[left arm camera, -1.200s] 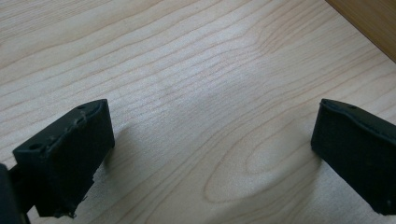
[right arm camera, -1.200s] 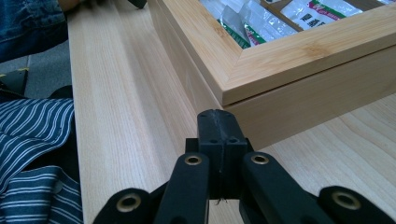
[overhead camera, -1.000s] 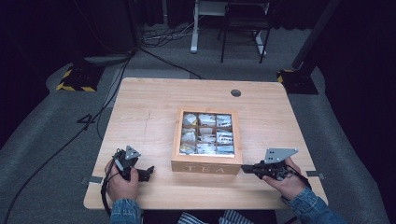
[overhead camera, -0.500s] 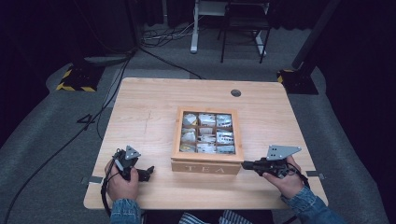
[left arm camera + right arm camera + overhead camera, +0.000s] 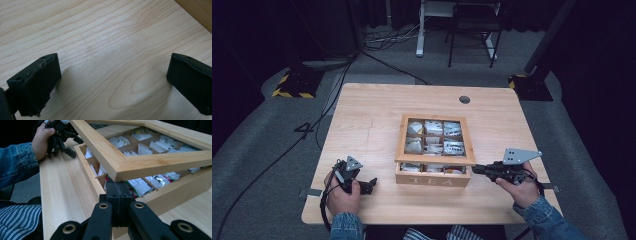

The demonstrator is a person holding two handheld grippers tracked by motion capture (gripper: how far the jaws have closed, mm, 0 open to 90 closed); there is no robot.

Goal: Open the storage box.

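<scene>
Lid now lifted a crack off the tea box mid-table, a second ago flat. Right gripper wedged under its corner, fingers together. Left gripper resting on table, fingers apart, empty. Opening looks under way.

Pale matt wood with fine grain on the tabletop. Smooth light wood for the tea box and its lid; glossy paper sachets inside. Matt black plastic on the right gripper.
</scene>
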